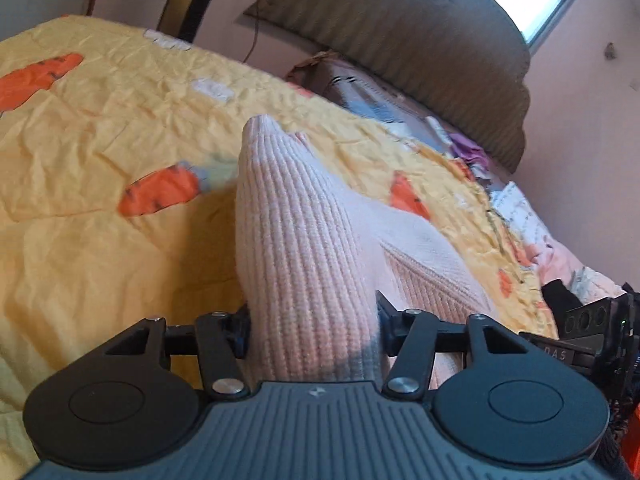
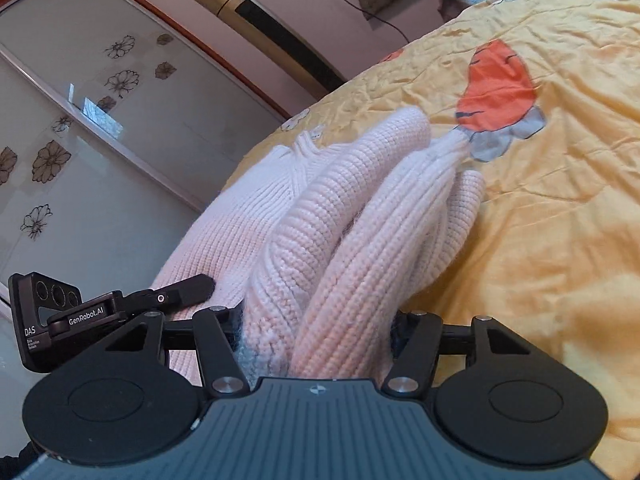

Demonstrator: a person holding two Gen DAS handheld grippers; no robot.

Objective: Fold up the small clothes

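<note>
Left gripper (image 1: 312, 320): fingers closed on a thick ribbed fold of the pink knit sweater (image 1: 304, 248). The fold fills the gap between the fingers and rises away from them, with the rest of the garment spreading to the right over the yellow carrot-print quilt (image 1: 100, 128) on the bed.

Right gripper (image 2: 316, 328): fingers clamped on bunched folds of the same sweater (image 2: 340, 216), which passes between them and extends forward onto the quilt (image 2: 560, 208). The left gripper (image 2: 192, 286) appears at the left, touching the knit. A headboard (image 1: 420, 52) stands behind.
</note>
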